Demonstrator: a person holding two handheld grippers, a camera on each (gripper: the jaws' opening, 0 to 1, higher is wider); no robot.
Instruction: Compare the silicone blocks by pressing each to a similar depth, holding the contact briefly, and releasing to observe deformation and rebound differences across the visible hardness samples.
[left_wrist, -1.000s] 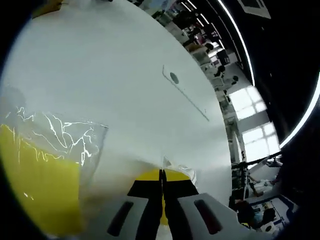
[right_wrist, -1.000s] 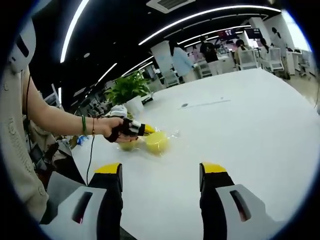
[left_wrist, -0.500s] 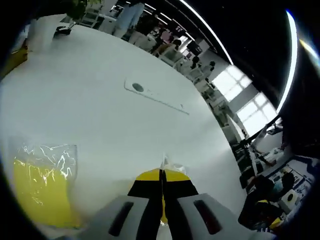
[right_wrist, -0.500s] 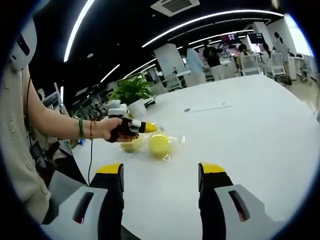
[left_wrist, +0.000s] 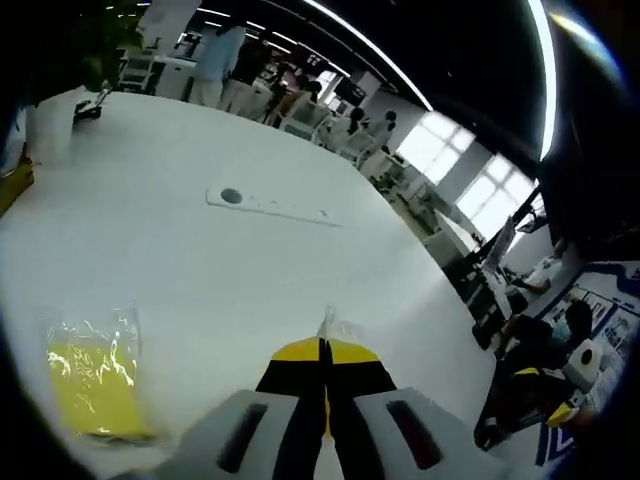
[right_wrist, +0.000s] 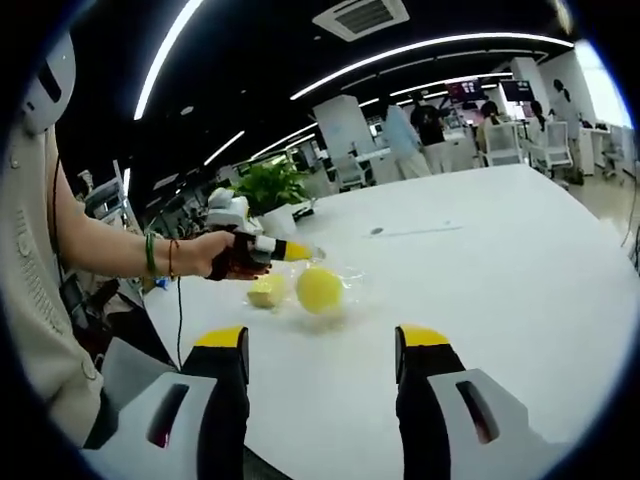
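My left gripper (left_wrist: 323, 347) is shut on the top edge of a clear plastic bag (left_wrist: 328, 326). In the right gripper view a hand holds that left gripper (right_wrist: 300, 250), and the bag hangs from its tip with a round yellow silicone block (right_wrist: 320, 289) inside, just above the white table (right_wrist: 480, 250). A second yellow block (right_wrist: 265, 292) lies on the table beside it; in the left gripper view it is the bagged yellow block (left_wrist: 90, 385) at lower left. My right gripper (right_wrist: 322, 345) stands open, well short of both blocks, with nothing between its jaws.
A potted plant (right_wrist: 270, 186) stands at the table's far left edge. A cable slot with a round grommet (left_wrist: 232, 196) is set in the tabletop further out. The person's arm and sleeve (right_wrist: 60, 250) fill the left side. Chairs and people stand in the background.
The left gripper has risen and tilted with the bag, lifting the round block off the table. The other bagged block now looks smaller and farther in the left gripper view. The right gripper stays open.
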